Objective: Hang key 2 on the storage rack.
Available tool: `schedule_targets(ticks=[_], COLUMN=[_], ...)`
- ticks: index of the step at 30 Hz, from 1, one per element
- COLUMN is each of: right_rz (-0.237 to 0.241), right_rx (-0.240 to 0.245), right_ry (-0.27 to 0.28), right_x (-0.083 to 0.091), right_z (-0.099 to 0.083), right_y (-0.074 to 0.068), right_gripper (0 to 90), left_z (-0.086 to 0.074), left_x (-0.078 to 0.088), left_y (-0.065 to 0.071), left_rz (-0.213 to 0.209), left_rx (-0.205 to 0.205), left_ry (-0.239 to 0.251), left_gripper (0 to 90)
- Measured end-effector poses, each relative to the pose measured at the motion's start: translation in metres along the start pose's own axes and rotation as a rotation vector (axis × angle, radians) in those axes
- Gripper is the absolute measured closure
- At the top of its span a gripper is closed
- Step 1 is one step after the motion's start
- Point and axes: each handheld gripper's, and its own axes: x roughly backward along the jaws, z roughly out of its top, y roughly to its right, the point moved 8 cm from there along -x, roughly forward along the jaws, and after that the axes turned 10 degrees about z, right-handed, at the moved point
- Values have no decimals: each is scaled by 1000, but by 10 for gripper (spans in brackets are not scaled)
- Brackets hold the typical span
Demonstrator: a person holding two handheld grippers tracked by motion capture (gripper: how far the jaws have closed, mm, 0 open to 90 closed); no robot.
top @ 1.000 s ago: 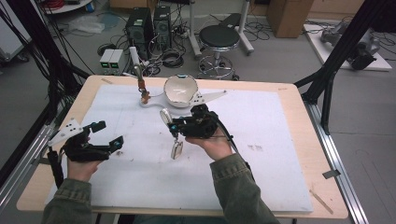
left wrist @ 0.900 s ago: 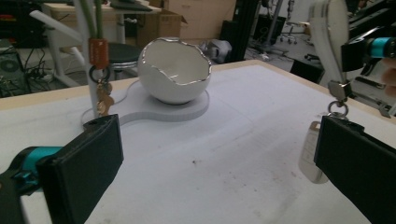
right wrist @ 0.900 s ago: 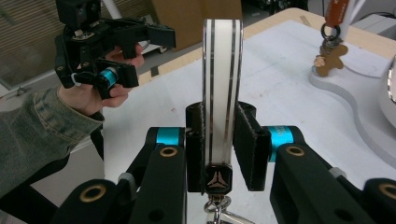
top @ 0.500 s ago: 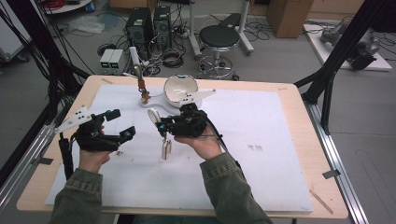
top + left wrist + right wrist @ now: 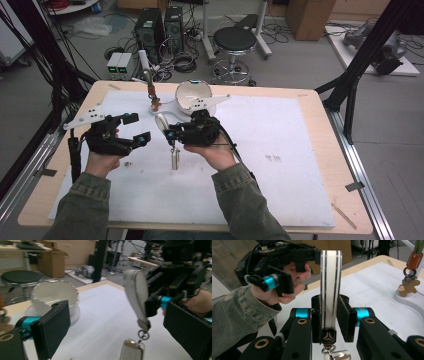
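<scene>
We grip the white key strap [image 5: 331, 277] in our right tongs [image 5: 170, 134], its fob [image 5: 175, 158] dangling above the desk [image 5: 280, 150]; our left tongs [image 5: 135, 129], empty, have just been closing slightly

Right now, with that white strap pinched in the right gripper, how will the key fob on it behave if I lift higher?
The key fob hangs from the white strap by a small ring, so it will probably swing. The strap looks flexible and may bend. The right gripper clamps it flat, so slipping seems unlikely.

Readable marks: one letter and one emblem

A white "X" stands on the orange collar [image 5: 413, 260] (at two o'clock); a three-pointed emblem marks the strap's clasp [image 5: 328, 335].
</scene>
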Motion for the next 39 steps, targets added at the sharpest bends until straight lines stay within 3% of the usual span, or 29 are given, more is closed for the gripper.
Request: schedule_targets(ticks=[2, 10, 14, 19, 22, 24, 25, 32, 34, 39], right_rz=[6, 19, 33, 39, 42, 42, 44, 40, 37, 12], right_rx=[5, 13, 21, 24, 26, 29, 33, 36, 33, -14], right_ry=[1, 11, 16, 22, 25, 29, 32, 32, 36, 47], right_x=[-1, 0, -1, -1, -1, 0, 0, -2, -2, 1], right_z=[0, 2, 3, 3, 4, 5, 5, 6, 6, 5], right_y=[-1, -3, -5, -6, -6, -6, -7, -6, -6, 2], right_gripper=[749, 749, 749, 749, 749, 749, 748, 746, 735, 453], left_z=[4, 17, 20, 23, 25, 25, 26, 27, 28, 33], left_x=[-4, -15, -15, -16, -17, -17, -17, -16, -16, -16], left_y=[6, 17, 22, 26, 25, 22, 22, 25, 26, 30], left_rz=[-36, -114, -158, -189, -179, -134, -131, -116, -110, -93], left_rx=[5, 4, 6, 19, 20, 16, 22, -1, -33, -56], left_ry=[-2, -1, 10, 11, 17, 22, 27, 42, 64, 105], left_gripper=[99, 173, 350, 436, 474, 585, 639, 696, 700, 714])
